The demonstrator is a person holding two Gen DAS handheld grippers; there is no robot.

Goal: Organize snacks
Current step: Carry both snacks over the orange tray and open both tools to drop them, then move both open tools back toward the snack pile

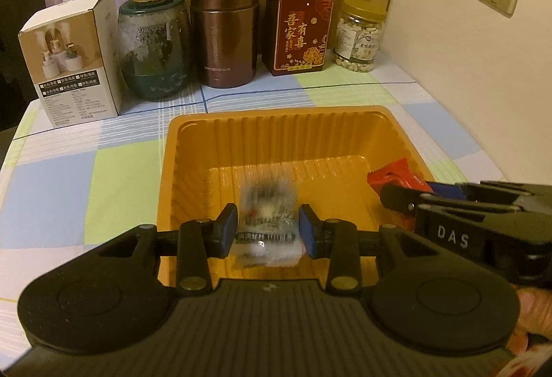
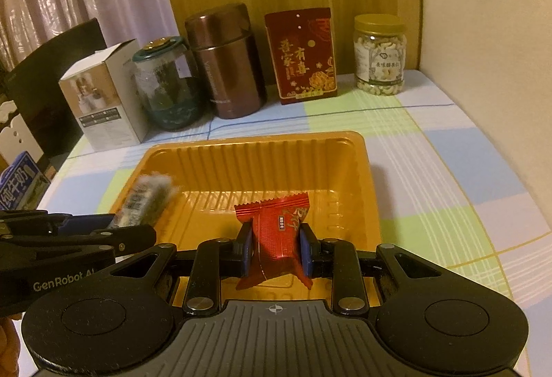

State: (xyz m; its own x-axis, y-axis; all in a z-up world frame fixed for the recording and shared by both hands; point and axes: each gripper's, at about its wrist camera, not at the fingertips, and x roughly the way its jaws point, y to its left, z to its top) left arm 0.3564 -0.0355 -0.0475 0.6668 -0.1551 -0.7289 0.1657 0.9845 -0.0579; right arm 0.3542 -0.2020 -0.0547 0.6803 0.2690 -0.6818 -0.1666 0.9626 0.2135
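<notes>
Lower centre, left tool [image 1: 268,227] grips a clear-wrapped snack [image 1: 267,204], right tool [image 2: 275,247] a red candy [image 2: 276,232] — both poised over the orange tray [image 2: 255,144] for dropping in.

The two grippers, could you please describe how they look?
Both the left gripper and right gripper are matte black, with blue pads on the fingers, round silver pivot pins and a ribbed grey base. Their sides carry pale lettering: "DAS" and "GenRobot".

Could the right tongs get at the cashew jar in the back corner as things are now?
Probably not yet. The right tongs are shut on a red candy packet over the orange tray. The path to the cashew jar looks free, but the packet must go first.
</notes>
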